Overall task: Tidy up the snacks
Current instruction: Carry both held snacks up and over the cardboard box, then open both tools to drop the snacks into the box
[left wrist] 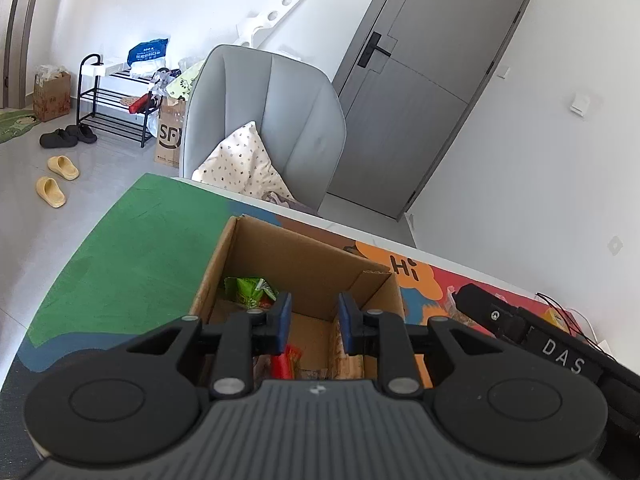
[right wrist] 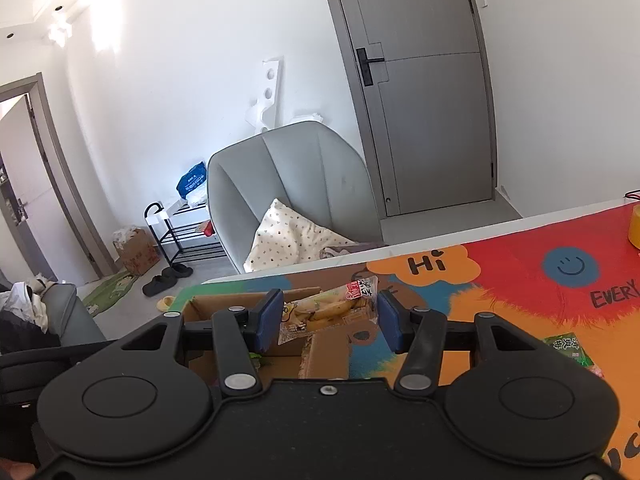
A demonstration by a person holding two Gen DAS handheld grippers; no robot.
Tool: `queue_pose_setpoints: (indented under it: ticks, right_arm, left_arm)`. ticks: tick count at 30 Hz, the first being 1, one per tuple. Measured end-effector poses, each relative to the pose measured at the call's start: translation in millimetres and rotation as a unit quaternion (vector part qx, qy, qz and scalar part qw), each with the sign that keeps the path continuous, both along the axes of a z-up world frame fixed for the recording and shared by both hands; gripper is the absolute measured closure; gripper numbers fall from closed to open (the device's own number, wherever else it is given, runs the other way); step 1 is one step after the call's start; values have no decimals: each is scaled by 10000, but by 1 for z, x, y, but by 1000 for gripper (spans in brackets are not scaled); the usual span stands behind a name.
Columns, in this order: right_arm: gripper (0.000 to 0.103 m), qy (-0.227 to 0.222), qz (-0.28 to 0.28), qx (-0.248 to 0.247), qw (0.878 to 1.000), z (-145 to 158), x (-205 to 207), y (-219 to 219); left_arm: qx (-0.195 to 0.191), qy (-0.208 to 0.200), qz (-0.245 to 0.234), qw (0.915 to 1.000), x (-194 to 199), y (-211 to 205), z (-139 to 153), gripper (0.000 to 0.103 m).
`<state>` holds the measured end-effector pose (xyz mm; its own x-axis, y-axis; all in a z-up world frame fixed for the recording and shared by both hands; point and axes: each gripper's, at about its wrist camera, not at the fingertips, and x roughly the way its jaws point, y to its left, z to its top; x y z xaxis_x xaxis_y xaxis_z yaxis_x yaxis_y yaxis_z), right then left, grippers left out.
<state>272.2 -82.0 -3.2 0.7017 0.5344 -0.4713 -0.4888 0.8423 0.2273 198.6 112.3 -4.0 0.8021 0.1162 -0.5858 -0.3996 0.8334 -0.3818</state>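
An open cardboard box (left wrist: 304, 256) stands on the colourful table mat; it also shows in the right wrist view (right wrist: 324, 354). Inside lie a green snack packet (left wrist: 248, 290) and a red packet (left wrist: 286, 362). My left gripper (left wrist: 314, 322) hovers over the box, open and empty. My right gripper (right wrist: 328, 320) is open over the box's right edge, and a clear packet of yellow snacks (right wrist: 330, 308) sits between its pads, touching neither firmly that I can see. The right gripper's body (left wrist: 520, 328) shows at the right of the left wrist view.
A green snack packet (right wrist: 570, 350) lies on the mat (right wrist: 532, 292) at the right. A yellow tape roll (right wrist: 634, 226) sits at the far right. A grey armchair (left wrist: 272, 120) with a pillow stands behind the table edge.
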Motion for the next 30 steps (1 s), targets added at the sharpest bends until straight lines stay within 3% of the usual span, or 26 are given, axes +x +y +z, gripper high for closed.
queue_pose_setpoints:
  ticks: [15, 18, 20, 27, 30]
  right_arm:
    - [50, 288, 520, 47, 9982, -6, 6, 45]
    - [41, 408, 591, 194, 9972, -8, 6, 51]
    - [30, 480, 580, 303, 9967, -9, 6, 51]
    - [29, 487, 529, 195, 9972, -9, -1, 44]
    - [20, 423, 449, 147, 9980, -7, -6, 35]
  left_arm:
    - [-49, -114, 471, 9988, -21, 35, 9, 68]
    - [57, -78, 645, 9979, -27, 42, 10, 64]
    - [41, -32, 727, 9973, -29, 46, 8, 60]
    - [97, 3, 847, 9964, -34, 45, 6, 45]
    - [131, -9, 805, 9967, -34, 38, 6, 37]
